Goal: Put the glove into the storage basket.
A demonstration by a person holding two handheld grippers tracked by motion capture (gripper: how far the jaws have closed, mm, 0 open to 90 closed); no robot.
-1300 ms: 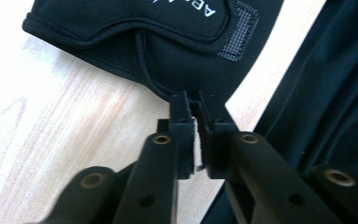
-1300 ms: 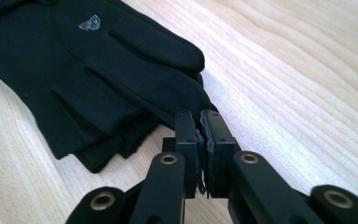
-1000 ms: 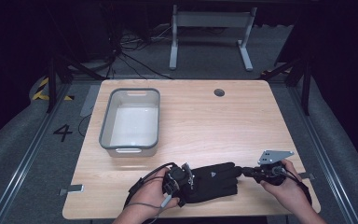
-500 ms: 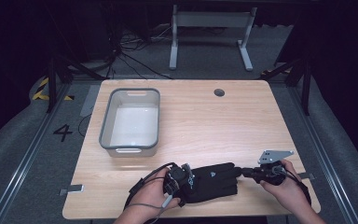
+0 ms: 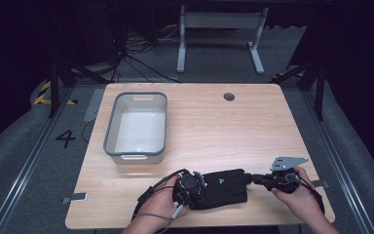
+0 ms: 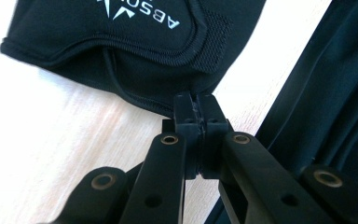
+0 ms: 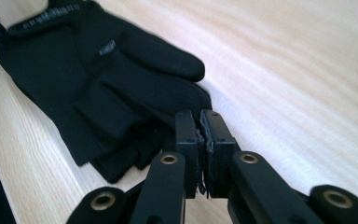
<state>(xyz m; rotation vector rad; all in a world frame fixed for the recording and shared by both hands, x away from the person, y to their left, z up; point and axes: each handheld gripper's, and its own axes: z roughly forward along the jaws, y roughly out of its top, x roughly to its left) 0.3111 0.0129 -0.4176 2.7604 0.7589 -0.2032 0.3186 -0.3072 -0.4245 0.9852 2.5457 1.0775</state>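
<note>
High view: wooden table [image 5: 272, 126] lit against a dark room, with a small round hole [image 5: 229, 96] near its far edge. Taking the black glove [image 5: 221, 187] as landmark: it lies flat near the table's near edge, cuff toward the person's left, fingers toward the right. Grey tub [image 5: 136, 126], open and pale inside, stands beyond the glove and to its left, well apart from it. A white metal frame [image 5: 219, 29] stands on the floor far beyond the glove, past the table. Floor left of the table carries a painted "4" [image 5: 65, 139]. Left gripper [image 5: 191, 187] sits at the glove's cuff end, held in the left hand [image 5: 158, 204], cable looping beside it. Right gripper [image 5: 255, 179] meets the glove's fingertip end, held in the right hand [image 5: 297, 192], grey plate on top. Left gripper view: jaws pressed together at the glove's cuff edge [image 6: 168, 84]; white lettering on the fabric above; whether fabric lies pinched between the jaws, I cannot tell for certain, though the tips touch the hem. Right gripper view: jaws drawn together just at the fingertip of the glove [image 7: 121, 93]; a thin ragged edge shows in the slit between them, so the grip appears to be on a fingertip's fabric.
</note>
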